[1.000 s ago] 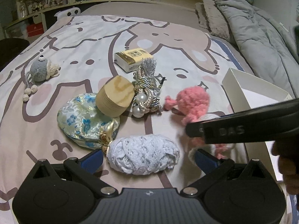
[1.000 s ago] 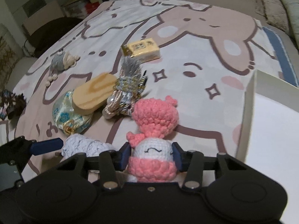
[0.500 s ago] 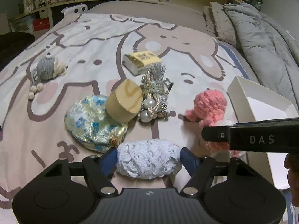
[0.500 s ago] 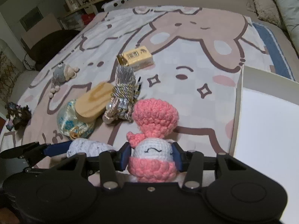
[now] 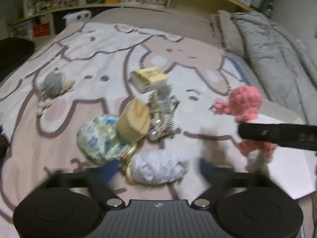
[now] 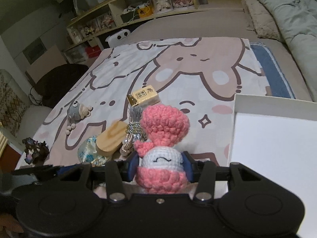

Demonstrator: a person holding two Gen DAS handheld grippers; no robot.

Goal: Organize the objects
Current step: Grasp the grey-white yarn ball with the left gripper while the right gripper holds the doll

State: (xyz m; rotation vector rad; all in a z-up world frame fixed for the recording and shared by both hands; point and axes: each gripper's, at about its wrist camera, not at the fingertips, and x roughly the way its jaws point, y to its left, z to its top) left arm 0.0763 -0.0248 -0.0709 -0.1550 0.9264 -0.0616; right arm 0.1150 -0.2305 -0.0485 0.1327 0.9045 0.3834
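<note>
Pink-and-white crochet doll clamped in right claw, lifted above bed, just left of white box. Left claw jaws opening wide around pale blue yarn bundle, pads not pressing. Cartoon-print bedspread; shelves far side. Count: one wooden disc, one floral pouch, one yellow packet, one grey toy.

Cartoon-print blanket covers the bed. Grey duvet bunched at the far right; cluttered wooden shelf beyond; dark chair left.
</note>
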